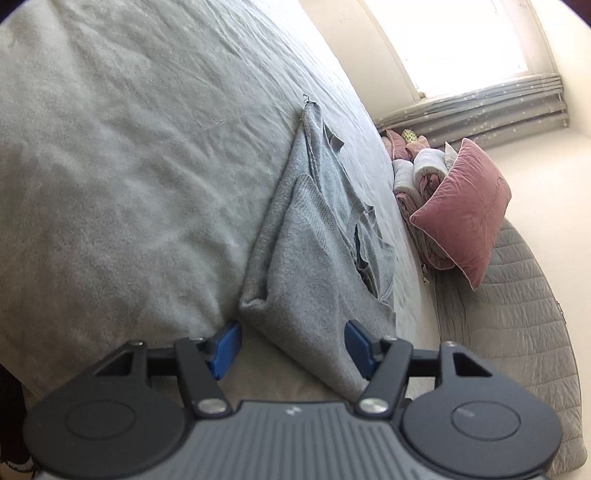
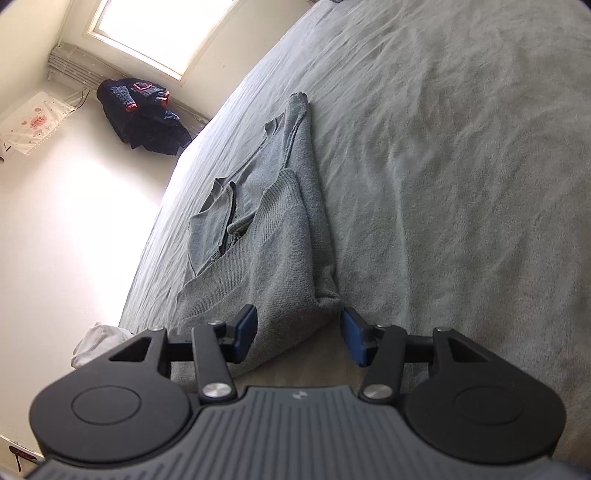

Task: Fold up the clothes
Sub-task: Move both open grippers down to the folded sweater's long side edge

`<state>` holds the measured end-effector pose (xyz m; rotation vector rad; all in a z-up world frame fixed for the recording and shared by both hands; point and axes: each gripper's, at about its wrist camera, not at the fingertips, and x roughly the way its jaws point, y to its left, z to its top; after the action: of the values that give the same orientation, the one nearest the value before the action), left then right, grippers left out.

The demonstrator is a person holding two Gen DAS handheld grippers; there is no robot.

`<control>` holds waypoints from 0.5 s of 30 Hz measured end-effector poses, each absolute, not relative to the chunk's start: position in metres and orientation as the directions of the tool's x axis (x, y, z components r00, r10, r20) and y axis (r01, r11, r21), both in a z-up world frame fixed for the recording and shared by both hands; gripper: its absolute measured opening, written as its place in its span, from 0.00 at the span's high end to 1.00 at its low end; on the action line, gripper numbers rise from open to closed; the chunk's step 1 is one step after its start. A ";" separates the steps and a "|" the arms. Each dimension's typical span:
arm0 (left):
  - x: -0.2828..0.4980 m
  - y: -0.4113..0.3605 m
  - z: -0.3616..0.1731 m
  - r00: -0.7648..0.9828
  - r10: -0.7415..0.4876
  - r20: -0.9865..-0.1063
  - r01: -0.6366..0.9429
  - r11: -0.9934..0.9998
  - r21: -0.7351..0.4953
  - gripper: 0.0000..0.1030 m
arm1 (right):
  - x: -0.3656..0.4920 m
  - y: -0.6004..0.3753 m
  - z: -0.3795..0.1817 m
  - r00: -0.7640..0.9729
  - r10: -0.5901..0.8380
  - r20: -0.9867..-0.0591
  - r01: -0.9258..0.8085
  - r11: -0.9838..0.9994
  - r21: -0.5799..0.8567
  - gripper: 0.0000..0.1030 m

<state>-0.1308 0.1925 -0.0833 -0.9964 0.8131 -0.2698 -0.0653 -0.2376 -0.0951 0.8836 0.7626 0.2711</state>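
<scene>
Both tongs are spread wide and hold nothing: the left gripper and the right gripper each hang over the near end of the sweater. The grey sweater lies partly folded, long and narrow, on the bed. A pink pillow rests beyond the bed, and dark clothes are heaped under the window.

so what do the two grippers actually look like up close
Both match: the left gripper and right gripper have blue pads on black fingers, black linkage arms with silver pivot bolts, two round black discs, and a ribbed grey body bearing a small pale logo. No cables or sleeves show.
</scene>
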 end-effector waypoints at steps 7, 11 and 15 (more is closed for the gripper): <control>-0.132 0.192 -0.088 0.742 -0.513 -0.432 -0.120 0.533 -0.838 0.52 | -0.065 -0.237 -0.097 0.733 0.513 -0.447 0.053 0.611 0.790 0.48; -0.132 0.194 -0.091 0.767 -0.504 -0.398 -0.104 0.514 -0.852 0.57 | -0.064 -0.239 -0.099 0.741 0.512 -0.435 0.053 0.601 0.798 0.51; -0.130 0.196 -0.092 0.781 -0.503 -0.370 -0.097 0.487 -0.868 0.57 | -0.063 -0.240 -0.100 0.744 0.508 -0.434 0.054 0.602 0.797 0.55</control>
<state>-0.1301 0.1960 -0.0923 -1.0497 0.6547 -0.2690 -0.0627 -0.2403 -0.0996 0.9009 0.7014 0.2889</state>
